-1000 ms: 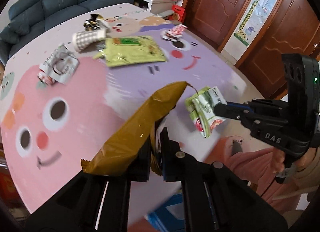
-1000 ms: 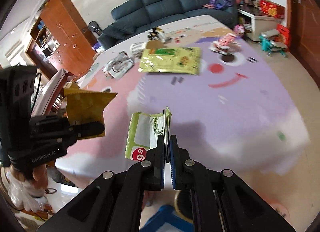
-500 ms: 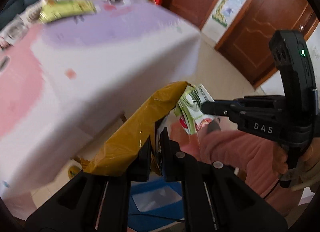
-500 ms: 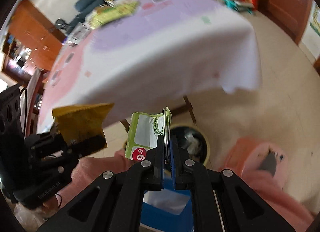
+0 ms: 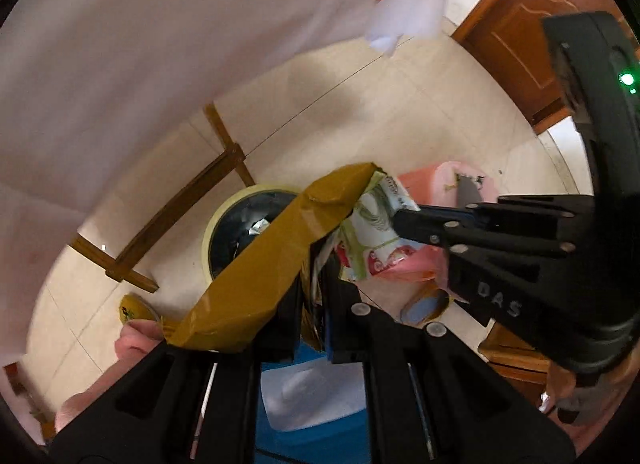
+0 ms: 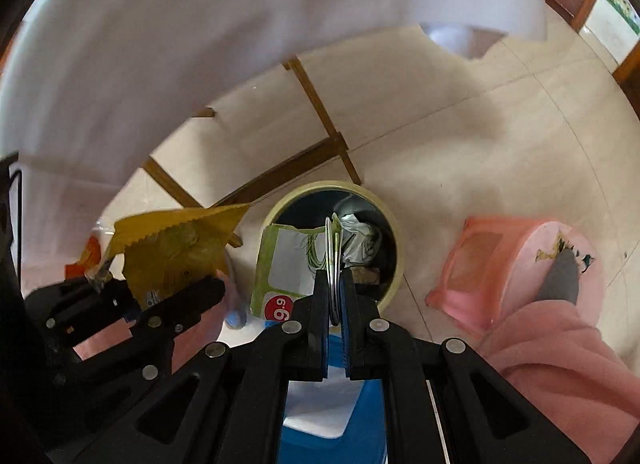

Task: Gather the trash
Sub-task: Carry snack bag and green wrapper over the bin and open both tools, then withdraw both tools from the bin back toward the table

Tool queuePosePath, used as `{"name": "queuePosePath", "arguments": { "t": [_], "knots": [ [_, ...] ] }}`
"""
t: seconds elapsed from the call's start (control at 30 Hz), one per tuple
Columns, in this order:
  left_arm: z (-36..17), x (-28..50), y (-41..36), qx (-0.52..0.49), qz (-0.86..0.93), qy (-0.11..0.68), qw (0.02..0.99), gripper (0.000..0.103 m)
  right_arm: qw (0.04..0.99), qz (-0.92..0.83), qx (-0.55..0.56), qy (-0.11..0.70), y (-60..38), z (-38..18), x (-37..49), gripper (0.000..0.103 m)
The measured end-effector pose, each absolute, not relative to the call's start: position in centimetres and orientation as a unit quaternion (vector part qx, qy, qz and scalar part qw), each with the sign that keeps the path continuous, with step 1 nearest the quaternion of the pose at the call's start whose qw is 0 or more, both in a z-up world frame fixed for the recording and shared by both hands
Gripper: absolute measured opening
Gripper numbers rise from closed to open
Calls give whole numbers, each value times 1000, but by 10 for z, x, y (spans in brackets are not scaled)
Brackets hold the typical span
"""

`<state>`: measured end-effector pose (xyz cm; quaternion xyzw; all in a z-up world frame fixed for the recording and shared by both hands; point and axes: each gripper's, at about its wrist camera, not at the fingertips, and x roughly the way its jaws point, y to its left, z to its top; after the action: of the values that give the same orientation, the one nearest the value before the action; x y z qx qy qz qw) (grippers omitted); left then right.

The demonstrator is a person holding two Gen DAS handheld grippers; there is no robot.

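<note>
A round trash bin (image 6: 390, 223) with a pale yellow rim stands on the tiled floor under the table's edge, with crumpled wrappers inside. My right gripper (image 6: 334, 296) is shut on a green and white snack wrapper (image 6: 284, 264) and hangs over the bin. My left gripper (image 5: 312, 280) is shut on a mustard-yellow foil bag (image 5: 272, 268), held above the bin (image 5: 212, 232) at its left side. In the right wrist view the yellow bag (image 6: 172, 248) sits left of the bin in the left gripper (image 6: 168, 296). The green wrapper (image 5: 372, 232) and right gripper (image 5: 404, 219) show in the left wrist view.
A white tablecloth (image 6: 200, 43) hangs overhead, with brown wooden table legs (image 6: 320, 111) behind the bin. A pink plastic stool (image 6: 500, 264) lies right of the bin. A blue box (image 6: 332, 424) sits directly below. Pink sleeves (image 6: 560, 344) and a wooden door (image 5: 520, 35) are near.
Both grippers have come down from above the tabletop to below its edge, still holding their wrappers. The view now looks down onto the trash bin and floor.
</note>
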<state>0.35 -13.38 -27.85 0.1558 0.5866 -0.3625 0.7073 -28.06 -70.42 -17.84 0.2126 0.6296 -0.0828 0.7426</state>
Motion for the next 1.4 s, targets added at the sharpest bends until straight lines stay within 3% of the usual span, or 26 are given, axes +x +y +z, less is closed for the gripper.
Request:
{"name": "queuePosePath", "arguments": {
  "t": [0.2, 0.63, 0.73, 0.8, 1.23, 1.33, 1.4],
  "knots": [
    [-318, 19, -136, 152, -345, 613, 695, 6, 733, -83, 225, 636, -706, -214, -257, 5],
    [-349, 54, -149, 157, -327, 629, 688, 7, 714, -96, 232, 654, -720, -259, -237, 5],
    [-354, 60, -148, 155, -323, 635, 685, 24, 711, -101, 239, 654, -725, -265, -236, 5],
    [-357, 63, -148, 155, -319, 639, 683, 63, 710, -101, 242, 653, -726, -267, -236, 5],
    [-360, 58, -136, 160, -308, 635, 690, 66, 709, -92, 233, 660, -718, -272, -228, 6],
    [-356, 53, -130, 156, -307, 636, 691, 66, 707, -87, 231, 663, -716, -273, -227, 7],
    [-353, 49, -125, 154, -307, 634, 693, 66, 707, -84, 230, 663, -715, -273, -226, 14]
  ]
}}
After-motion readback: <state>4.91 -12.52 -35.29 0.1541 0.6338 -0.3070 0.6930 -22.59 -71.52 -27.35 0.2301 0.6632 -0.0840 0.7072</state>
